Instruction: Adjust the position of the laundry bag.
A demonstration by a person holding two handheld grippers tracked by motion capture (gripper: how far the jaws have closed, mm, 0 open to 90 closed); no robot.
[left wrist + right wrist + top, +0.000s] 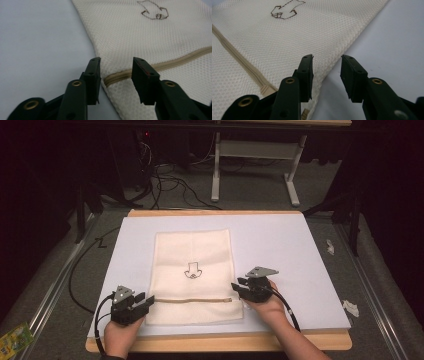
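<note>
Cream mesh zip bag lies flat mid-table on the white sheet, its tan zipper near the person's edge. Left gripper at zipper's left end, jaws apart. Right gripper at bag's right edge, jaws apart.

We see a cream mesh bag with fine honeycomb weave, a tan zipper across it and a small dark-brown outline drawing mid-panel. It lies on a pale lavender-white sheet over a light wood board. Left gripper and right gripper are matte black with brass-coloured rivets; we spot a reddish fleck on one left jaw pad. Grey plates top both. Floor is grey carpet, with a green-yellow packet at its edge.
</note>
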